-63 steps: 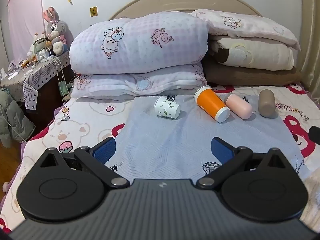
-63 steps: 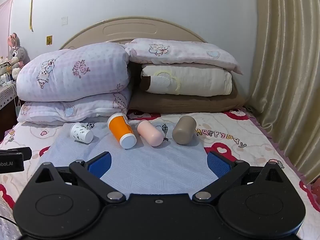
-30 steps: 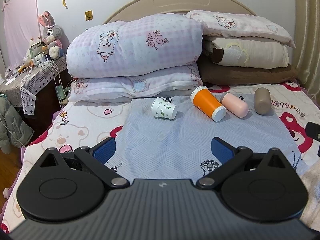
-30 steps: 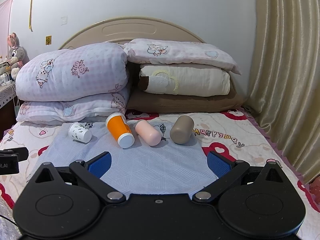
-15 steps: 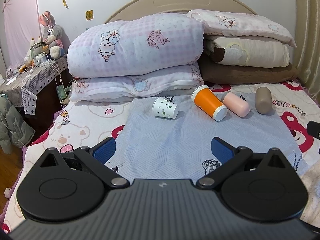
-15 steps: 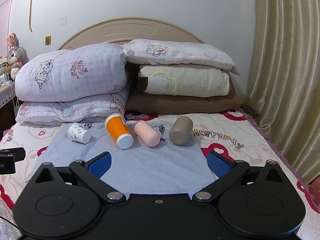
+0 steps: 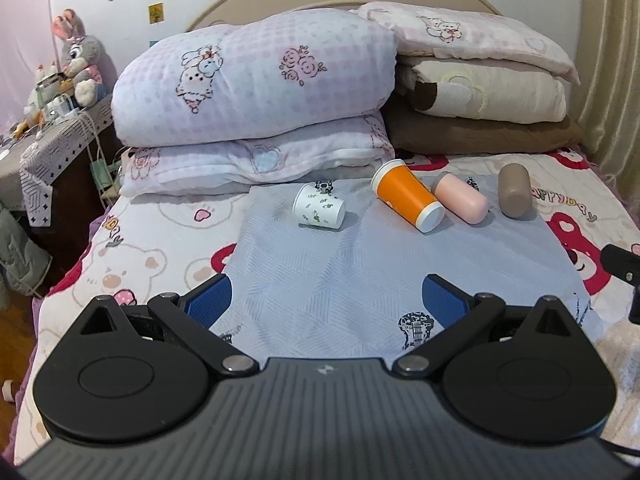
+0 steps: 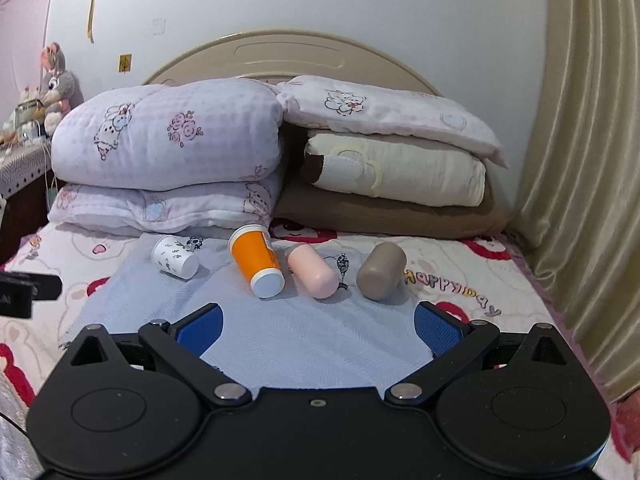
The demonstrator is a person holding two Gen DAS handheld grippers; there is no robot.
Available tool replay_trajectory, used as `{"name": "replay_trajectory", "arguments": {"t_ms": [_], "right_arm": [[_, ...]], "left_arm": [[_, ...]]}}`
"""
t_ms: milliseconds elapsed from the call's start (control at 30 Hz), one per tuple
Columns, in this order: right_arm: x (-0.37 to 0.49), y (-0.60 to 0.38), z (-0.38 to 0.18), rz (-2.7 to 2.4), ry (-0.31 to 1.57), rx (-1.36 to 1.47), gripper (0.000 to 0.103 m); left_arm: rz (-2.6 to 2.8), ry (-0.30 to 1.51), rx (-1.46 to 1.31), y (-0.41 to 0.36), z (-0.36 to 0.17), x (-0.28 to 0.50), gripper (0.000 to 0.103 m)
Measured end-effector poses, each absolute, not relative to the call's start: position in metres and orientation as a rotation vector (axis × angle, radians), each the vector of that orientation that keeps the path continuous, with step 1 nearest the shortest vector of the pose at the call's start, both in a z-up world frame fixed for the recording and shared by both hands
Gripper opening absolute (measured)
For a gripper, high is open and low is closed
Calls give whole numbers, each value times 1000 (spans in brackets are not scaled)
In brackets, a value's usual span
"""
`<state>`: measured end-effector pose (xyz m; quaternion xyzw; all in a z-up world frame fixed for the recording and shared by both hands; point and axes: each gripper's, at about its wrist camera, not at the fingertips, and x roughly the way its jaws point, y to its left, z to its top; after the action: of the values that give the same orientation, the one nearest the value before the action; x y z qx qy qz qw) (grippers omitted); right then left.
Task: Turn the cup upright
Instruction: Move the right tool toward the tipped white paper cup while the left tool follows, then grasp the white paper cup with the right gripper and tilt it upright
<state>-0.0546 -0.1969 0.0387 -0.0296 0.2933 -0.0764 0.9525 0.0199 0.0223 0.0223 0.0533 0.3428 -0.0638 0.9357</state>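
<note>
Several cups lie on their sides in a row on a pale blue cloth [image 7: 340, 280] on the bed: a white leaf-print paper cup [image 7: 319, 211] [image 8: 175, 263], an orange cup with white ends [image 7: 408, 196] [image 8: 256, 262], a pink cup [image 7: 461, 202] [image 8: 313, 273] and a taupe cup [image 7: 514, 195] [image 8: 381, 270]. My left gripper [image 7: 327, 300] is open and empty, well short of the cups. My right gripper [image 8: 318, 328] is open and empty, also short of them.
Folded quilts and pillows [image 7: 256, 92] are stacked against the headboard just behind the cups. A bedside table with a plush rabbit [image 7: 78, 58] stands at the left. Curtains [image 8: 580, 140] hang at the right. The other gripper's tip shows at the view edges [image 7: 622, 268] [image 8: 24, 288].
Both views have shifted slightly; the left gripper has come a little closer to the cups. The cups have not moved and both grippers stay open.
</note>
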Motion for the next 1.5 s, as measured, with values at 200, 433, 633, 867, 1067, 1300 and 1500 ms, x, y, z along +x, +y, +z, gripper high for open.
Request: {"name": "replay_trajectory", "arguments": {"t_ms": [200, 433, 633, 867, 1067, 1300, 1500], "right_arm": [[-30, -196, 43, 5, 548, -30, 103], [42, -181, 38, 300, 495, 50, 103], [107, -146, 12, 468, 506, -66, 103], [171, -106, -32, 628, 547, -252, 102], [219, -86, -74, 728, 595, -388, 97], [263, -81, -125, 761, 670, -513, 91], [282, -78, -151, 777, 694, -593, 90]], "left_arm": [[-152, 660, 41, 41, 41, 52, 103], [-112, 692, 35, 55, 39, 127, 103], [-82, 784, -1, 65, 9, 198, 103], [-71, 872, -32, 60, -42, 253, 103], [-130, 926, -177, 66, -90, 277, 101], [-151, 981, -306, 77, -140, 303, 100], [-148, 987, -368, 80, -161, 316, 100]]}}
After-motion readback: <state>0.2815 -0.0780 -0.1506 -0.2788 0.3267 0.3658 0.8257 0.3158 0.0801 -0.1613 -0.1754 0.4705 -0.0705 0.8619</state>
